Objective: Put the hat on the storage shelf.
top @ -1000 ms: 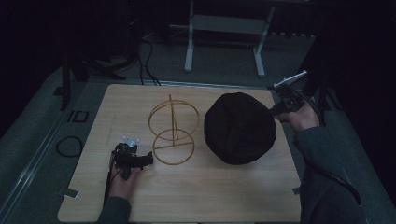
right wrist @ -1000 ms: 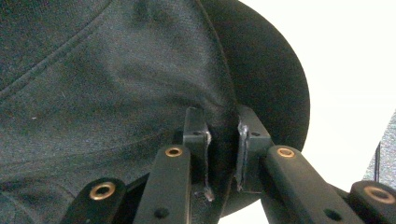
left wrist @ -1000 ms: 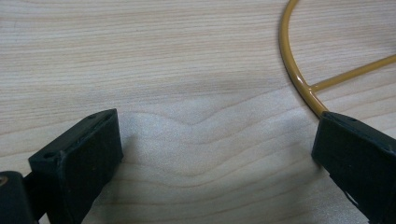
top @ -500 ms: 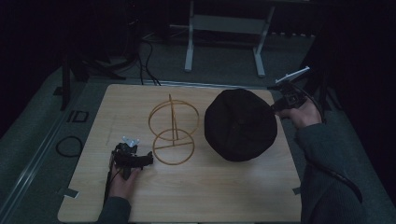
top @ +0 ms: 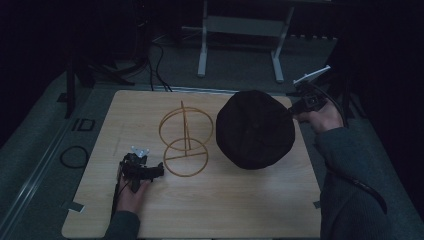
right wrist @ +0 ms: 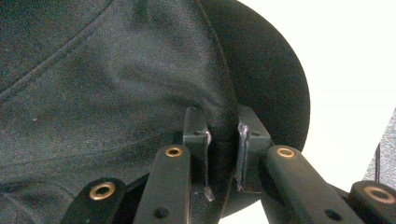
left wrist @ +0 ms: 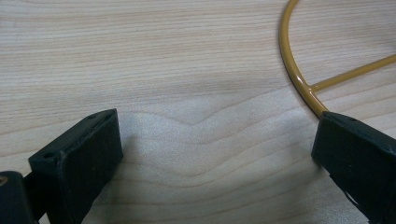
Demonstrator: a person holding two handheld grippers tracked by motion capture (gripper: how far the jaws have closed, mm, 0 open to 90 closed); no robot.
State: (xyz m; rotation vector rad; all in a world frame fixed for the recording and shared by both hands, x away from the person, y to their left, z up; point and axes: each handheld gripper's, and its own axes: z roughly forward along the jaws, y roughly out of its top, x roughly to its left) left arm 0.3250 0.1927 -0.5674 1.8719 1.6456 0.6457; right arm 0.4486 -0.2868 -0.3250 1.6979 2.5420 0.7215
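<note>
Two hand-held grippers work over a pale wooden desk (top: 225, 200) in a dim room. At the left, the left hand-held gripper (top: 159, 170) lies low on the desk near its front edge, held in the person's left hand (top: 131, 192); in the left gripper view its jaws stand wide apart with bare wood grain between them and nothing gripped. Just beside that gripper's tip stands a yellow wire stand (top: 186, 140), with a round base ring flat on the desk, an upright post and a second ring standing on edge above it; in the left gripper view the curve of the base ring (left wrist: 299, 74) runs close to one jaw, though whether they touch I cannot tell. Right of the stand, near it but apart, is a black cap (top: 256, 129), its dark crown over the desk's right half. At the far right, the right hand-held gripper (top: 291, 113) comes in from the desk's right edge, held in the person's right hand (top: 325, 117), and in the right gripper view its jaws are pinched tight on a fold of the cap's fabric at the rim.
</note>
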